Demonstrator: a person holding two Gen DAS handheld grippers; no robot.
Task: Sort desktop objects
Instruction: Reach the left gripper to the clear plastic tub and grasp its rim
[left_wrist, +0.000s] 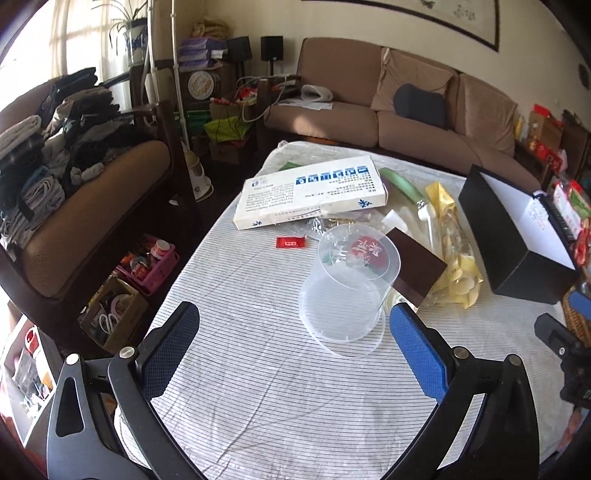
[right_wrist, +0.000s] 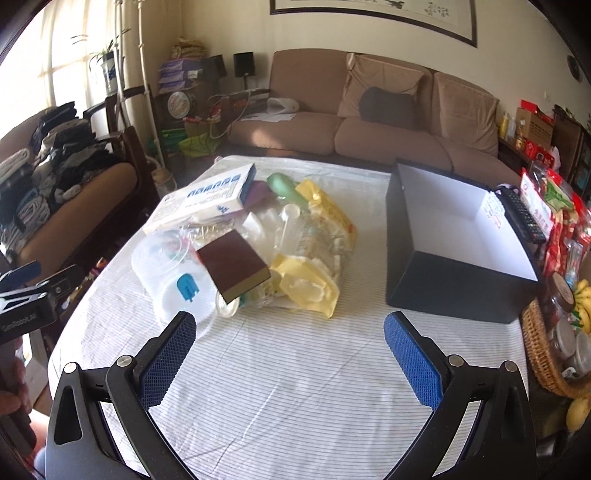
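A table under a striped cloth (left_wrist: 258, 387) carries the clutter; off its left edge, on the floor, stand a pink basket (left_wrist: 151, 264) and a cardboard box (left_wrist: 110, 317) with scissors in it, and beyond them an armchair (left_wrist: 92, 206) is piled with folded clothes. The left gripper (left_wrist: 295, 328) hovers over the near cloth, jaws spread wide with nothing between them; its blue pads (left_wrist: 421, 354) touch no object. Far left on the table lies a white carton (left_wrist: 310, 195), flat, its near edge over some clear wrapping; just near it a small red sachet (left_wrist: 291, 242) lies alone on the cloth. Right of that a clear tub (left_wrist: 351, 280) lies tipped on its side, its lid end facing the camera, a red label showing through; a brown book (right_wrist: 234, 267) leans against its right side, propped on the pile. Behind the book lie a green tube (right_wrist: 286, 188) and a white spoon (right_wrist: 288, 216); a yellow bag (right_wrist: 314, 284) sprawls just right of it. The right gripper (right_wrist: 290, 332) hangs over bare cloth near the pile, likewise released and empty. Well right of the bag stands an open black box (right_wrist: 454, 288), white inside and empty; a remote (right_wrist: 522, 216) lies along its right rim. At the far right edge a wicker basket (right_wrist: 543, 350) holds jars and bananas; a brown sofa (right_wrist: 369, 133) runs behind the table.
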